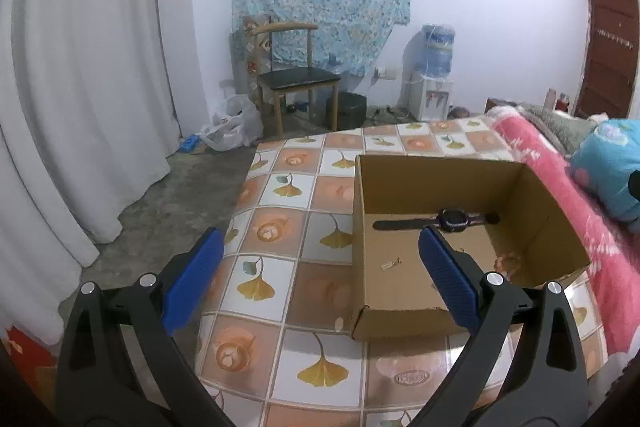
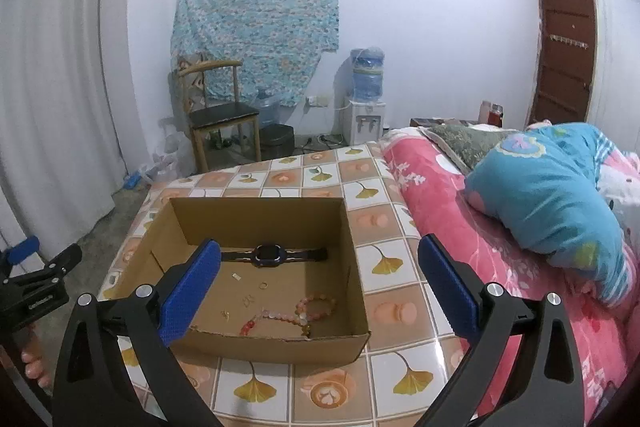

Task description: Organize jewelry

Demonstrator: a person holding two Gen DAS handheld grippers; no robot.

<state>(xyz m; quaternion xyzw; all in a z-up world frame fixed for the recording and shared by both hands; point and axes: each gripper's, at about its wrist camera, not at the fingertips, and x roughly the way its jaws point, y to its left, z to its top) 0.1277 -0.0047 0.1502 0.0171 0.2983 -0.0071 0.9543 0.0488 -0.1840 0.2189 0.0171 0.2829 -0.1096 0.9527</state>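
Observation:
An open cardboard box (image 1: 436,319) (image 2: 276,349) stands on the tiled table. Inside lie a dark wristwatch (image 1: 452,219) (image 2: 270,254), a pink bead bracelet (image 2: 316,307), a bead string (image 2: 260,321), a small ring (image 2: 263,284) and tiny gold pieces (image 1: 391,264) (image 2: 248,301). My left gripper (image 1: 322,259) is open and empty, held above the box's left front corner. My right gripper (image 2: 320,269) is open and empty, held above the box's front right. The left gripper also shows at the left edge of the right wrist view (image 2: 36,267).
The table (image 1: 288,195) (image 2: 384,307) has a flowered tile cover. A bed with a pink blanket (image 2: 460,227) and a blue quilt (image 2: 552,195) lies right of it. A chair (image 1: 296,79), a water dispenser (image 1: 434,83) and white curtains (image 1: 80,87) stand beyond.

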